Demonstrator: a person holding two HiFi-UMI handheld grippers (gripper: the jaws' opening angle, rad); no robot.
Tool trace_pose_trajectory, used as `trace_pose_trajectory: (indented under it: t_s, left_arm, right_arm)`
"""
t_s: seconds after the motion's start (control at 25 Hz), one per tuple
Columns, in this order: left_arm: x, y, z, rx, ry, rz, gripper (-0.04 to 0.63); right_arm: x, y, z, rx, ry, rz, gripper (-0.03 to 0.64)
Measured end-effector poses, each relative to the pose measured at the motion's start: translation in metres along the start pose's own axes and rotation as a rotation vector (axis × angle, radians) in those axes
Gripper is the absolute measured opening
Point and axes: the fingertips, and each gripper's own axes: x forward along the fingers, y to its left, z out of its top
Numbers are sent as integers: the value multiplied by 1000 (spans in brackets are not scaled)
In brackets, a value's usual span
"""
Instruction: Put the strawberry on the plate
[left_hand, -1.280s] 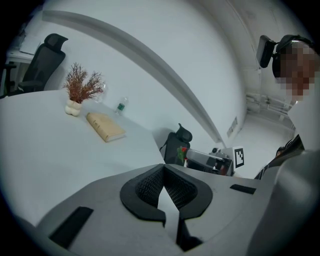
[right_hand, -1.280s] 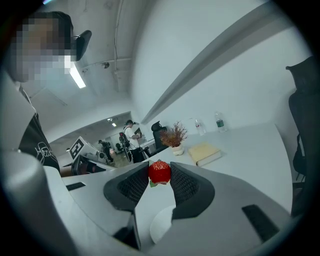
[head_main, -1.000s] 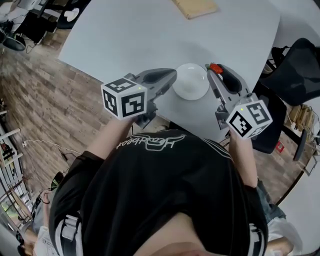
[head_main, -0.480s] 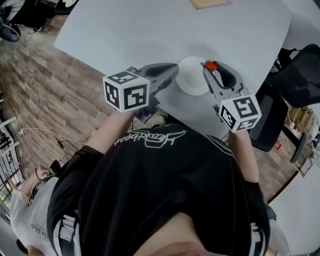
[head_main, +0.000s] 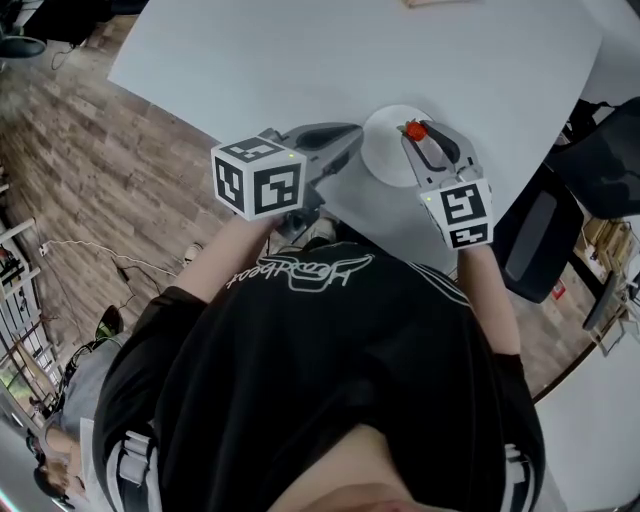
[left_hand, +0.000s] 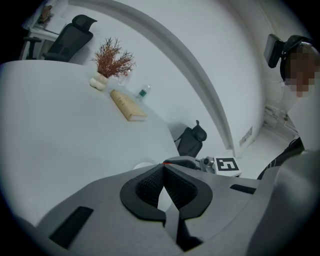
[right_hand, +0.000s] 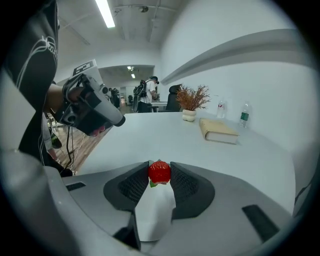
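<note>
Right gripper (head_main: 412, 132) holds the small red strawberry (right_hand: 159, 172), green leaves facing down, pinched at the very tips of its dark ribbed fingers (right_hand: 187, 185). In the head view the strawberry sits over the right part of the round white plate (head_main: 385, 150); can't tell if it touches the plate.

Left gripper (head_main: 350, 135) is at the plate's left edge, pointing toward it. Its fingers (left_hand: 150, 187) are closed tip to tip with nothing between them, only a small triangular gap lower down.

Each gripper carries a white cube with black square markers: left cube (head_main: 258, 180), right cube (head_main: 458, 212).

The plate is near the closest edge of the pale grey bench (head_main: 300, 60), just in front of the person in the black shirt (head_main: 320, 400).

Well apart from the plate, farther along the bench, are a tan closed book (right_hand: 218, 131), a dried reddish plant in a small cream vase (right_hand: 191, 102) and a clear bottle (right_hand: 244, 115).

A black office chair (head_main: 600, 160) stands to the bench's right on the wood-plank floor (head_main: 90, 200).
</note>
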Motion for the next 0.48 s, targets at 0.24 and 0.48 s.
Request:
trace_pose_trajectory:
  t_s: [0.24, 0.48]
  left_arm:
    - [1, -1, -1, 2, 6, -8, 6]
    - [2, 2, -2, -6, 8, 0, 6]
  right_arm:
    - [14, 4, -18, -53, 69, 12, 126]
    - [25, 1, -35, -63, 117, 10, 126]
